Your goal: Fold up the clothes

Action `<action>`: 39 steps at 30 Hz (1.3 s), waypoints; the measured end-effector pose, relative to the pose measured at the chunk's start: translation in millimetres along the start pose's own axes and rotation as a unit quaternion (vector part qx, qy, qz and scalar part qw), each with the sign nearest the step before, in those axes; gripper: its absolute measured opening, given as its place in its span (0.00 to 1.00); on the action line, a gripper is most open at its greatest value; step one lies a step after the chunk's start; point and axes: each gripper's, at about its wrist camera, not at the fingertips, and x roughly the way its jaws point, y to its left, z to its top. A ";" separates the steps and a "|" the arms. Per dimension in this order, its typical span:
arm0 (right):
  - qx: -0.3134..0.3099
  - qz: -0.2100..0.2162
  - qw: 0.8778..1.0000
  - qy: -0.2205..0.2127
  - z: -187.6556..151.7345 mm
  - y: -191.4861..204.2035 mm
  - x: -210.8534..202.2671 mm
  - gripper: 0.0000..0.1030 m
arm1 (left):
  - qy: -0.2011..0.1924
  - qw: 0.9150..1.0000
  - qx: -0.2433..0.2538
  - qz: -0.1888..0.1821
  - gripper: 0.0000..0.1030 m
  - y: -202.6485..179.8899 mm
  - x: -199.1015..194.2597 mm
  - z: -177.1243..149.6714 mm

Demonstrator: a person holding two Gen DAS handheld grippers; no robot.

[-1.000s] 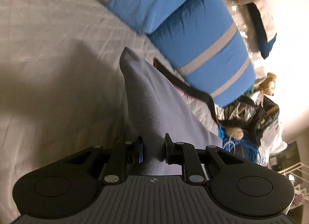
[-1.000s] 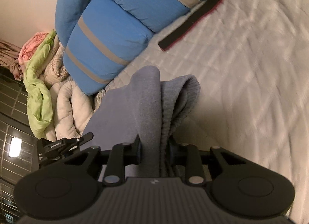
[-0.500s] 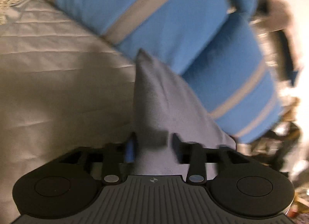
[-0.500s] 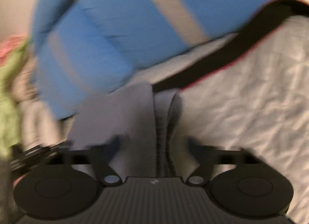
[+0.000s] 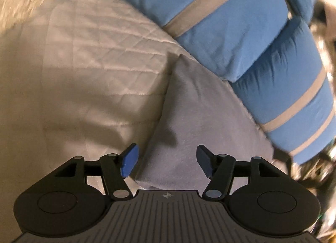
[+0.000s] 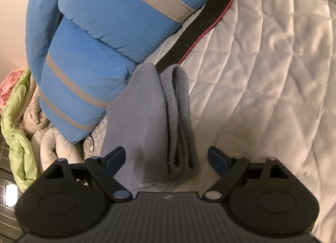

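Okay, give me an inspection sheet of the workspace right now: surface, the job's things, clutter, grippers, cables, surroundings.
Surface: quilted pale bedspread, wrinkled.
Job's things: folded grey garment lying on the bedspread, ribbed edges stacked along its right side, beside the blue pillows.
Clutter: blue pillows with grey stripes; black strap with red edging running under the pillows.
Grippers: left hand-held gripper and right hand-held gripper have just been opening; the garment lies between the jaws of each, pads clear of it.
Cables: nothing seen.
Surroundings: heap of green, pink and beige bedding past the bed's edge; blurred jumble on the other side.

Folded grey garment (image 6: 151, 117) on bed (image 6: 262, 75)
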 end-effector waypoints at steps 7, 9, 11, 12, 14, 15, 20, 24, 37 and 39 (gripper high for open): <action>-0.005 -0.006 1.000 -0.011 -8.4 9.6 16.8 0.87 | -0.006 0.997 -0.067 -0.038 0.55 23.0 11.5 -2.8; -0.007 -0.014 1.000 -0.017 -10.0 12.8 19.9 0.66 | 0.007 0.996 -0.076 -0.045 0.38 22.9 15.5 -4.5; 0.006 -0.019 1.000 -0.008 -11.3 9.3 24.6 0.33 | 0.023 0.995 -0.088 -0.046 0.21 23.3 18.7 -5.4; 0.018 -0.016 1.000 -0.004 -10.7 6.3 25.9 0.31 | 0.027 0.994 -0.095 -0.050 0.14 24.0 18.3 -4.5; 0.032 -0.004 0.999 -0.007 -8.4 2.9 23.3 0.30 | 0.029 0.992 -0.103 -0.062 0.13 23.6 13.3 -3.0; 0.035 0.004 0.999 -0.008 -7.0 3.7 20.6 0.30 | 0.028 0.992 -0.103 -0.070 0.12 22.9 9.4 -2.1; 0.039 0.028 0.999 -0.012 -4.7 9.5 9.6 0.30 | 0.023 0.993 -0.090 -0.079 0.12 16.8 -0.5 -2.9; 0.051 0.030 0.998 -0.008 -5.8 2.1 8.9 0.30 | 0.026 0.992 -0.091 -0.082 0.12 18.3 -1.0 -4.2; 0.016 0.011 0.996 -0.086 -31.8 5.6 -25.0 0.95 | -0.040 0.998 -0.051 0.008 0.52 12.1 -28.5 -20.6; -0.026 -0.022 0.996 -0.086 -44.4 17.3 -26.5 1.00 | -0.056 0.997 -0.003 0.046 0.54 0.0 -34.5 -32.3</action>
